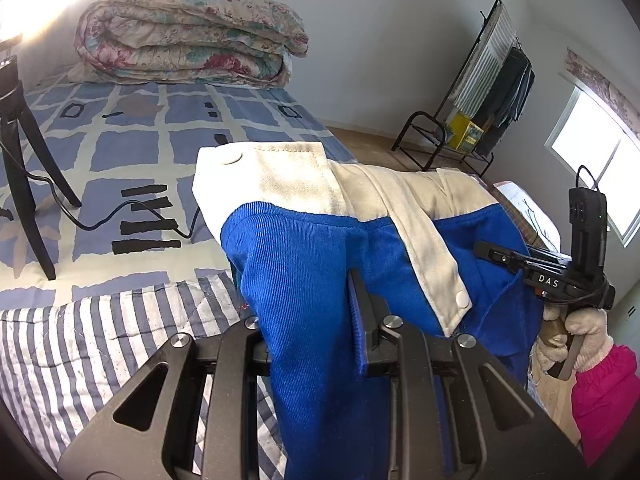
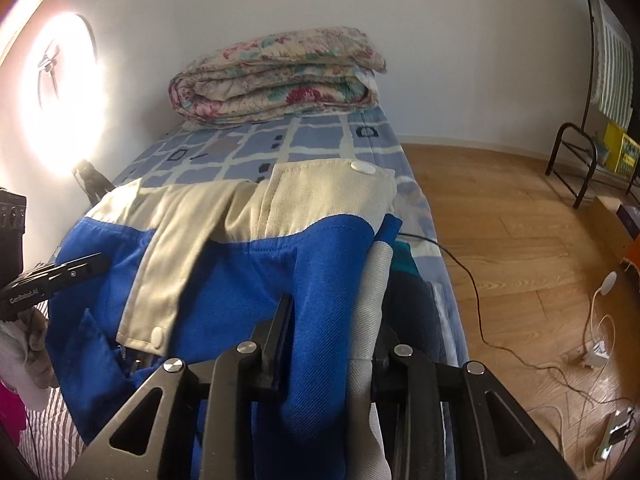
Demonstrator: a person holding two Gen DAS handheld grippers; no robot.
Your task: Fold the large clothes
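A blue garment with cream panels and white snap buttons hangs between my two grippers above the bed; it fills the middle of the right wrist view too. My left gripper is shut on a bunch of its blue cloth; only one finger shows, the other is under fabric. My right gripper is shut on blue and cream cloth. The right gripper also shows at the right of the left wrist view. The left gripper shows at the left of the right wrist view.
The bed has a blue checked cover and a striped quilt near me. A folded floral quilt lies at its far end. A black tripod with a cable stands on the bed. A clothes rack and floor cables are on the right.
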